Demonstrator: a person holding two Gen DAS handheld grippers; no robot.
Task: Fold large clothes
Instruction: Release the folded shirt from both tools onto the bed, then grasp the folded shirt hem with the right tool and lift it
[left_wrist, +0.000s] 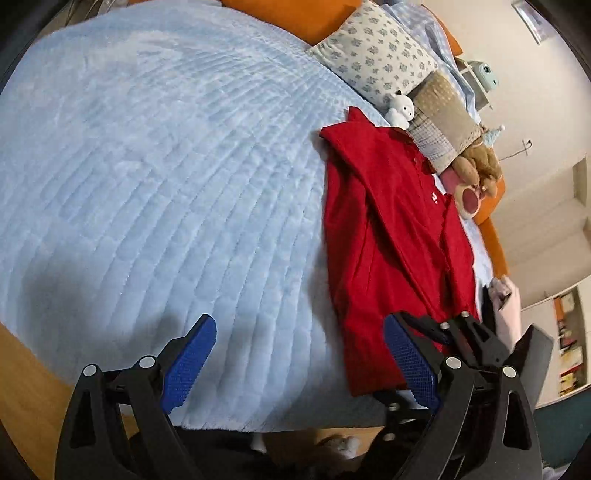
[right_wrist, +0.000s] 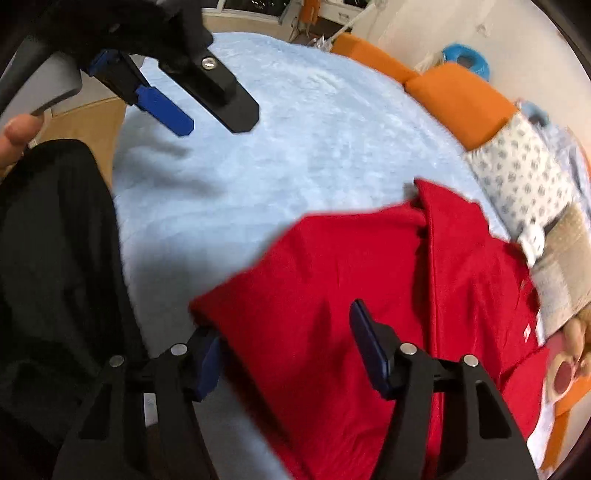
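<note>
A red shirt (left_wrist: 388, 240) lies flat on the light blue blanket (left_wrist: 166, 166), folded lengthwise into a long strip near the pillows. My left gripper (left_wrist: 299, 325) hovers open and wide over bare blanket beside the shirt's lower end, with nothing between its blue pads (left_wrist: 188, 365). In the right wrist view the red shirt (right_wrist: 351, 277) fills the lower middle. My right gripper (right_wrist: 284, 326) stands open over its hem, and the cloth's lower corner lies between the fingers without being pinched. The left gripper (right_wrist: 216, 125) shows at the upper left of that view, off the shirt.
A flowered pillow (left_wrist: 376, 55), a beige pillow (left_wrist: 443, 118), a small white plush toy (left_wrist: 400, 109) and a brown teddy bear (left_wrist: 476, 170) line the far side. The orange bed frame (right_wrist: 458, 99) rims the bed. A person's black clothing (right_wrist: 55, 277) and wooden floor (left_wrist: 26, 387) border the near edge.
</note>
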